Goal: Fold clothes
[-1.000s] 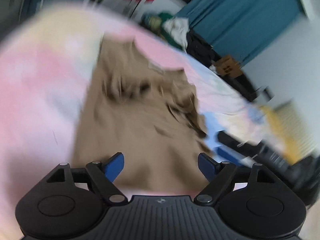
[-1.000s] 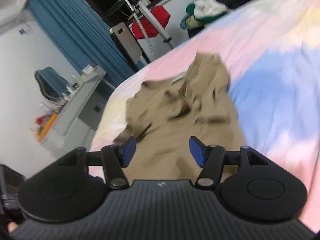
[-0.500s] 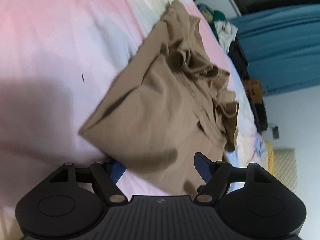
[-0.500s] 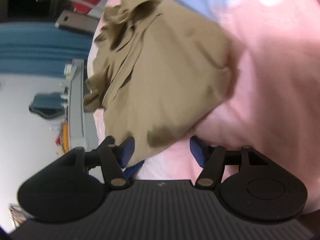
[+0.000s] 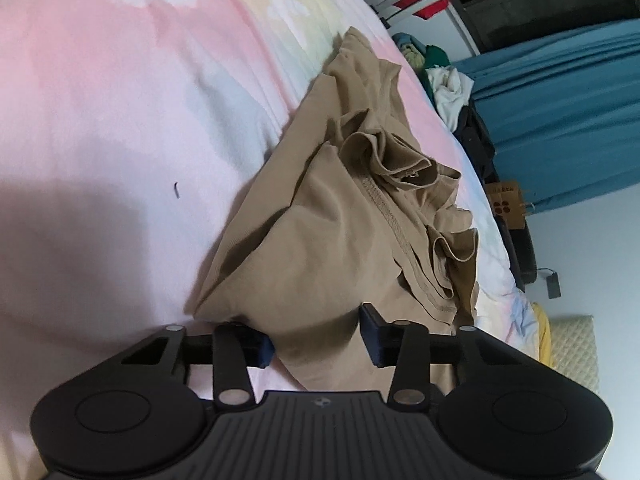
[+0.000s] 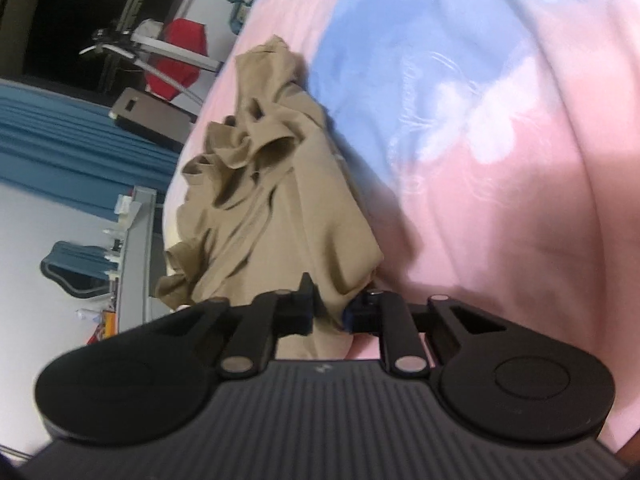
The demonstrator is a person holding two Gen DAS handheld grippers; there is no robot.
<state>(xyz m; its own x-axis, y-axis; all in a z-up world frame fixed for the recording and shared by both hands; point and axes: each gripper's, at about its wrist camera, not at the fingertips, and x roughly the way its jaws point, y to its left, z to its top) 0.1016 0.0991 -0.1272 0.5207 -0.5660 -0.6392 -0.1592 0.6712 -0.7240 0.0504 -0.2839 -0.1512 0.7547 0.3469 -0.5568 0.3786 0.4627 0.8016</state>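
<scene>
A tan garment (image 5: 340,216) lies crumpled on a pastel pink, blue and yellow bedspread (image 5: 100,100). My left gripper (image 5: 318,340) is open, its jaws on either side of the garment's near edge, with cloth between them. In the right wrist view the same garment (image 6: 272,200) runs away from me, bunched at its far end. My right gripper (image 6: 328,312) is shut on the garment's near edge, the cloth pinched between the blue pads.
The bedspread (image 6: 500,120) fills the right wrist view's right side. Off the bed stand blue curtains (image 5: 560,112), a pile of clothes (image 5: 444,84), a drying rack with a red item (image 6: 176,56), a desk (image 6: 136,248) and a chair (image 6: 76,268).
Both grippers dropped low to the garment's near edge. The right gripper closed on the cloth. The left jaws narrowed around the cloth but stay apart.
</scene>
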